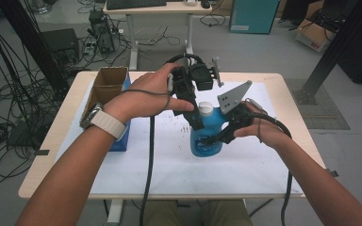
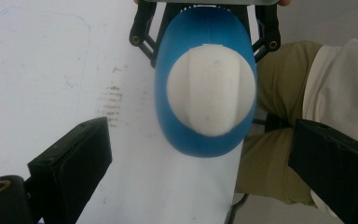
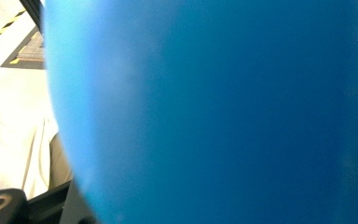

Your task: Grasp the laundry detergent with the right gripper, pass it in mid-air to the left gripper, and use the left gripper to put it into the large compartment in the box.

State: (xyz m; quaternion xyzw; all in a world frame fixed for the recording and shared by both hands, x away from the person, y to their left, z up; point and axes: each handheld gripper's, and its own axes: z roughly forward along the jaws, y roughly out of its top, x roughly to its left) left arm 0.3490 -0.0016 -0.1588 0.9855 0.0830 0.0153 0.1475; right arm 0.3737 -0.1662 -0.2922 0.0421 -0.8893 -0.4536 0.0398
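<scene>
— Hands first: how were they set?

— The left hand came in from the left, palm down and fingers spread over the left gripper, which pointed down beside the white cap of the blue bottle. The right hand reached in from the right and held the right gripper level against the bottle's side.

— And the jaws?

— The left jaws were released, standing wide either side of the cap without touching it. The right jaws were clenched on the bottle's body.

— Where was the bottle?

— Upright near the middle of the white sheet on the desk.

— Shapes and surfaces?

— The bottle was smooth, glossy, translucent blue plastic, oval from above; the cap was matte white and rounded. An open brown cardboard box stood at the left, well apart.
</scene>
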